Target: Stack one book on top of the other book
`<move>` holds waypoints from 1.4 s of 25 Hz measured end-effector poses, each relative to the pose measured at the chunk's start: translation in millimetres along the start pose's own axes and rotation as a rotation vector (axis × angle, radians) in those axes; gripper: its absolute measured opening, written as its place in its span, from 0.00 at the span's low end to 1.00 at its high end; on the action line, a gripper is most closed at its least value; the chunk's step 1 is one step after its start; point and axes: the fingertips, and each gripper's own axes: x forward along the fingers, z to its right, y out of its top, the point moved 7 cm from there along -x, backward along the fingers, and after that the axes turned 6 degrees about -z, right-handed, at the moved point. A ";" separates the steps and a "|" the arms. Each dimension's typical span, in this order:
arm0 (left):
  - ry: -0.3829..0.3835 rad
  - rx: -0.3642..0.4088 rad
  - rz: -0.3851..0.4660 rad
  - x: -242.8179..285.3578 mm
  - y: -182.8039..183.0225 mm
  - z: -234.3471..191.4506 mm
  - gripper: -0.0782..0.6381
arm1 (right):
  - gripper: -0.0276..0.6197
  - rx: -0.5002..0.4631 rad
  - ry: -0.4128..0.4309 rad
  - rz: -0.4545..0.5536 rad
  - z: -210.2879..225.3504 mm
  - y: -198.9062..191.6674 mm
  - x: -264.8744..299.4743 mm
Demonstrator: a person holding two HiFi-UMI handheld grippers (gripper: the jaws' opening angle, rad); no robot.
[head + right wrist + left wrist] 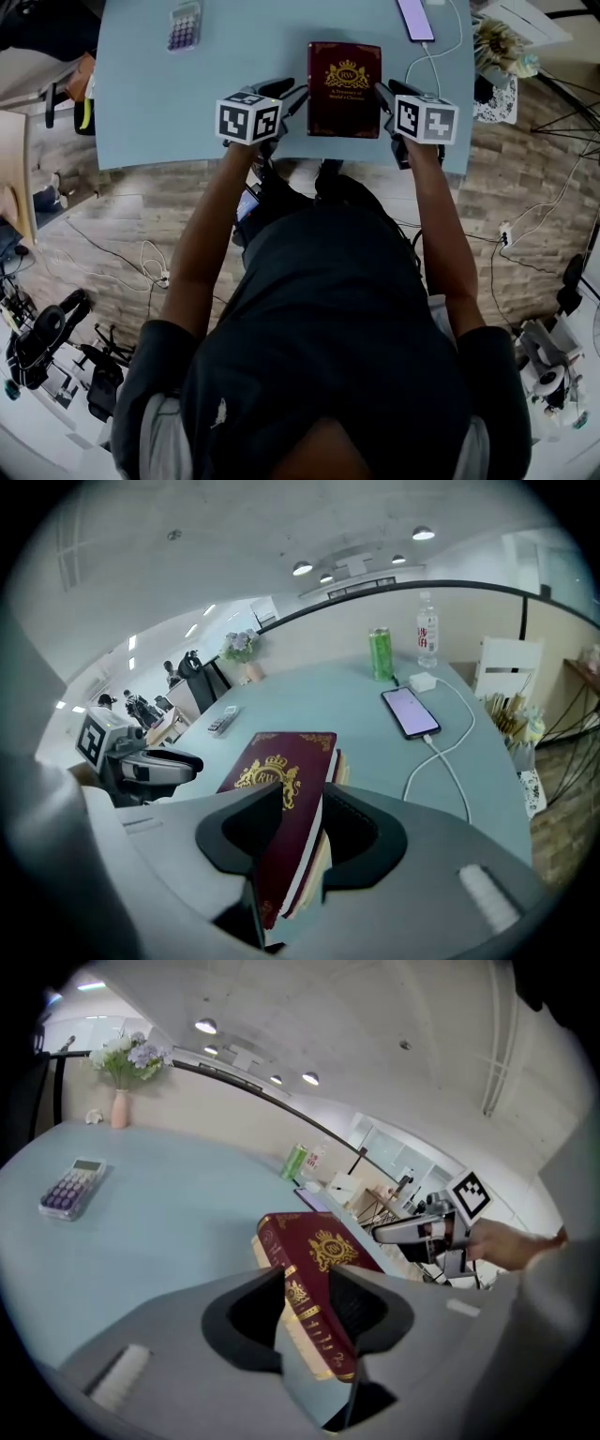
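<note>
the red book [344,89] lies between my hands, long axis pointing away from me; left gripper [295,97] clamps its spine edge, right gripper [382,95] its page edge (equally near).

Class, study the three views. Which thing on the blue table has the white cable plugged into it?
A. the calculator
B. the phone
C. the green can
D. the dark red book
B: the white cable ends at the near edge of the phone, which lies face up with its screen lit.
</note>
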 end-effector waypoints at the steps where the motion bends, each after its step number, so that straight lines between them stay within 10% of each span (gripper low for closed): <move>1: 0.002 0.000 0.017 -6.9 2.7 -0.2 0.39 | 0.22 -0.004 0.001 0.023 -2.4 5.0 -7.1; 17: 0.084 0.121 0.369 -170.8 43.0 17.0 0.39 | 0.21 -0.211 0.231 0.556 -109.0 99.6 -151.5; 35: 0.156 0.280 0.545 -305.5 38.0 25.1 0.39 | 0.08 -0.407 0.213 0.642 -208.9 102.0 -226.3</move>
